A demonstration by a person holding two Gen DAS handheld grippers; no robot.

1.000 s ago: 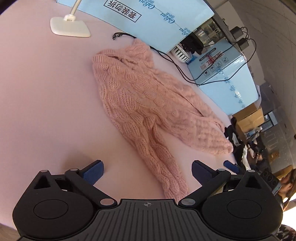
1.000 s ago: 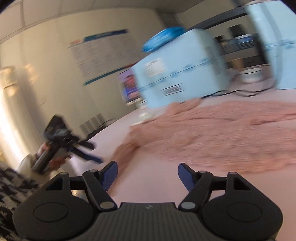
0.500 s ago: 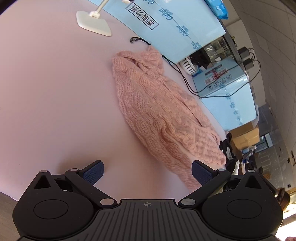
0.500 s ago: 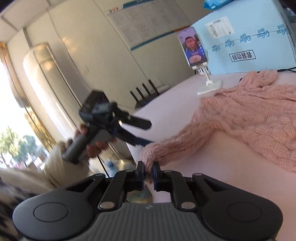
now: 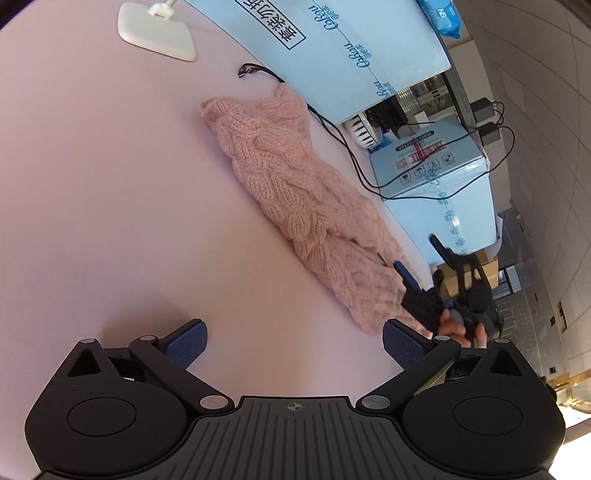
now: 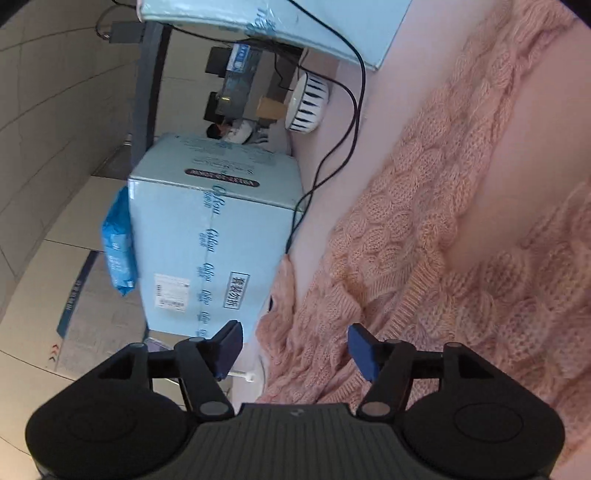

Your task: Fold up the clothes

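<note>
Hidden or unclear: in the right wrist view the pink sweater [image 6: 424, 229] runs off the right and upper right edges, so its full outline cannot be traced, and the gripper body covers its lower part. In the left wrist view the sweater's near end, lower right of centre, is partly masked by the right gripper [image 5: 424, 258] and the hand [image 5: 461, 328] holding it; both are small and slightly blurred there. The phone stand base [image 5: 155, 31] is cut off at the top edge.

Sweater: chunky cable knit, pale pink, lying on the pink table [image 5: 92, 184]. In the left wrist view it forms a long narrow band running diagonally from upper centre to lower right. In the right wrist view a bare strip of table shows between two knit sections.

Relative to grippers: the left gripper [image 5: 295, 339] hovers over bare table at lower centre, jaws wide apart, nothing between them; the sweater's near end lies just up and right of its right finger. The right gripper's jaws are opening, with knit fabric visible in the gap between the pads but not pinched. Light blue cartons [image 6: 210, 236] and a black cable [image 6: 332, 147] lie along the sweater's far side.
</note>
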